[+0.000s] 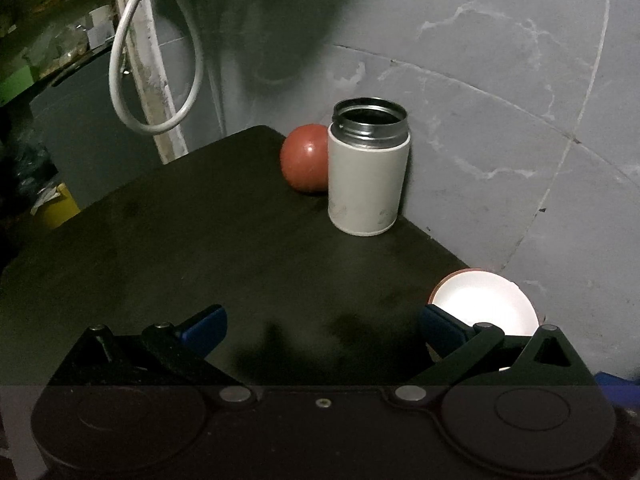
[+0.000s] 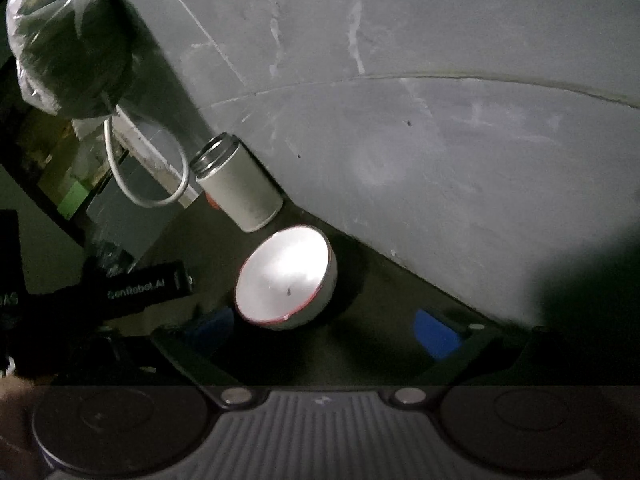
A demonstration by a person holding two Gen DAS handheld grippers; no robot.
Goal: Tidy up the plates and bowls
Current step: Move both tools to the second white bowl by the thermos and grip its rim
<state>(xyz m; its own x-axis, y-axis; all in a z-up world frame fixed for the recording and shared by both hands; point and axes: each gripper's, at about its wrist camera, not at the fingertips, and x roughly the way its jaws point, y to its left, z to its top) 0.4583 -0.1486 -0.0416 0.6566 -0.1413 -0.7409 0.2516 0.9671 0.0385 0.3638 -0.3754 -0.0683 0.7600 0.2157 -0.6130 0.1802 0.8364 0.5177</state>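
A white bowl with a red rim (image 1: pixel 486 304) sits near the right edge of the dark table (image 1: pixel 208 240), just past my left gripper's right finger. A red bowl (image 1: pixel 305 158) lies overturned at the far corner, partly behind a white canister (image 1: pixel 366 172). My left gripper (image 1: pixel 322 330) is open over bare table. In the right wrist view the white bowl (image 2: pixel 284 276) rests ahead and left of centre, the canister (image 2: pixel 240 186) beyond it. My right gripper (image 2: pixel 322 330) is open, with the bowl just past its left finger.
A grey marbled wall (image 1: pixel 500 100) borders the table on the right and back. A white cable loop (image 1: pixel 156 80) hangs at the back left, beside a wrapped dark bundle (image 2: pixel 68 40). The left gripper's black body (image 2: pixel 136 288) shows in the right wrist view.
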